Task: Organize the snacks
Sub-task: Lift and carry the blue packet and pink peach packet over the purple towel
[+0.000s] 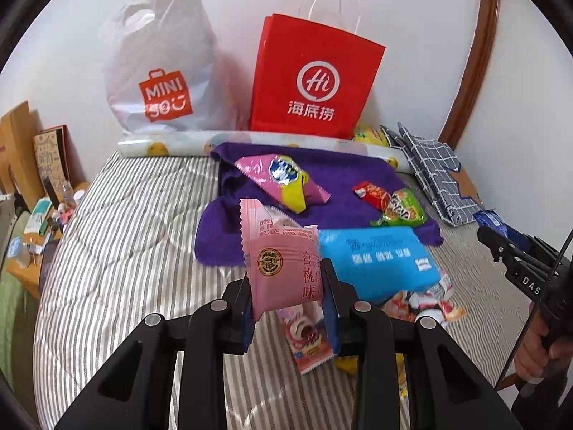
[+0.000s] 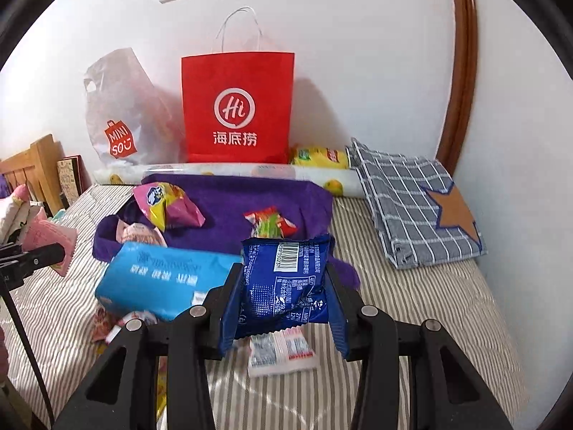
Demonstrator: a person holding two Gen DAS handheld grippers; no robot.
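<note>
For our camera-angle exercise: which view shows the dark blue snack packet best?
The right wrist view: the dark blue snack packet fills its centre, clamped in the right hand-held gripper. The left wrist view catches only a sliver at its right edge.

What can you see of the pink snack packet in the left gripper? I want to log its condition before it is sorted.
The pink snack packet is a small glossy plastic wrapper with a zigzag sealed edge, a round gold-brown emblem and red Chinese lettering. It looks sealed and slightly creased. It stands roughly upright, tilted a little, lifted clear of the striped bedding. The left gripper is shut on its lower part, one of the fingers on each side; nothing else touches it.
</note>
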